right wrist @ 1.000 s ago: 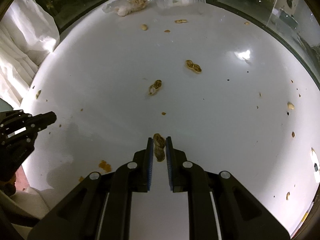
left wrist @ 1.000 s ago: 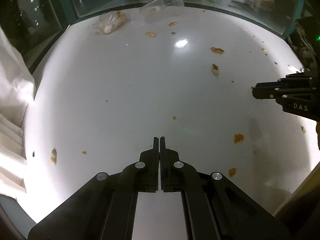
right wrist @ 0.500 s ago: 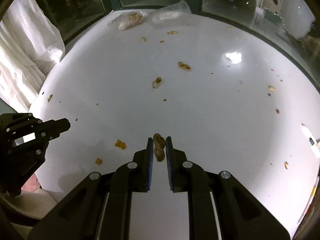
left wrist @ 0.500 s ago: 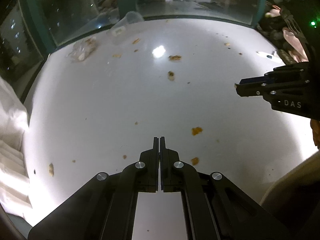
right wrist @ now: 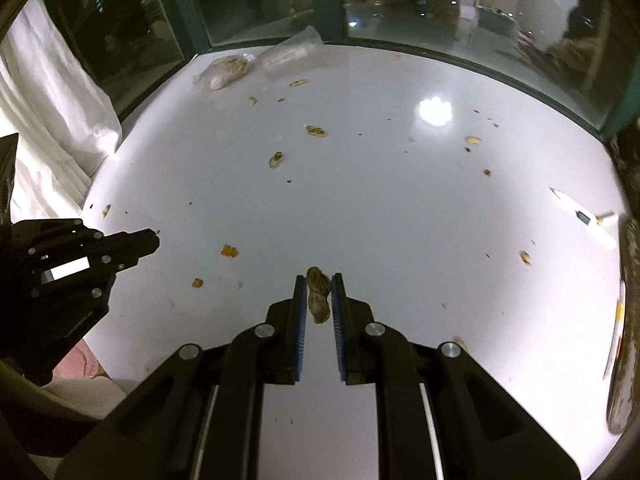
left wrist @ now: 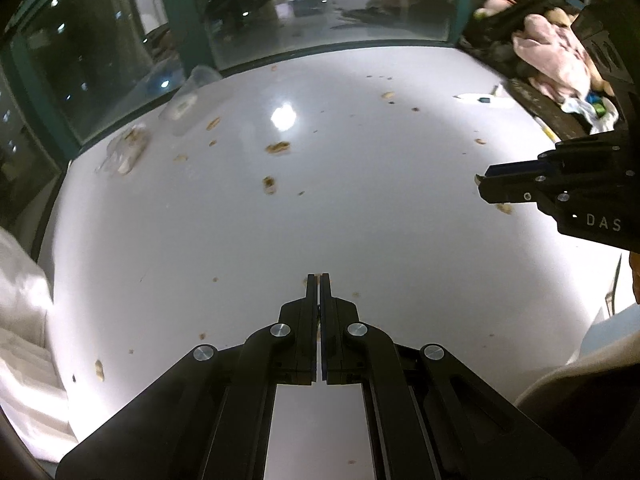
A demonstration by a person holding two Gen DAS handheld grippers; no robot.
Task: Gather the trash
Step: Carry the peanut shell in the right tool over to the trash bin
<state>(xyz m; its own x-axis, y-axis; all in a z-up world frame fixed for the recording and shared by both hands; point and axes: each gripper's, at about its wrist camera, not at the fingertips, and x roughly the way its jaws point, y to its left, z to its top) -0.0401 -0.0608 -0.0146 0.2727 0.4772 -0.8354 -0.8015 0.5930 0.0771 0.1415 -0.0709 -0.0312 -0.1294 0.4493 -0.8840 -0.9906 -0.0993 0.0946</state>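
A brown peanut shell [right wrist: 318, 294] is pinched between the blue pads of my right gripper [right wrist: 318, 280], which hangs above the white table [right wrist: 400, 208]. My left gripper [left wrist: 319, 278] is shut with nothing visible between its fingers; it also shows at the left of the right wrist view, left gripper [right wrist: 154, 242]. The right gripper [left wrist: 482, 186] enters the left wrist view from the right. Peanut shells [right wrist: 316, 131] [right wrist: 276, 159] and orange crumbs [right wrist: 229, 251] lie scattered on the table. A tipped clear plastic cup [right wrist: 292, 54] and a small clear bag [right wrist: 226, 72] rest at the far edge.
Dark windows with teal frames [right wrist: 172, 12] run behind the table. A white curtain [right wrist: 48, 112] hangs at the left. A pen-like item [right wrist: 580, 216] lies at the right edge, and a dark tray with pink cloth [left wrist: 556, 68] stands at the far right.
Both grippers have risen and drifted away from the far edge, so more of the table shows. The right gripper keeps its hold on the peanut shell; the left stays shut.
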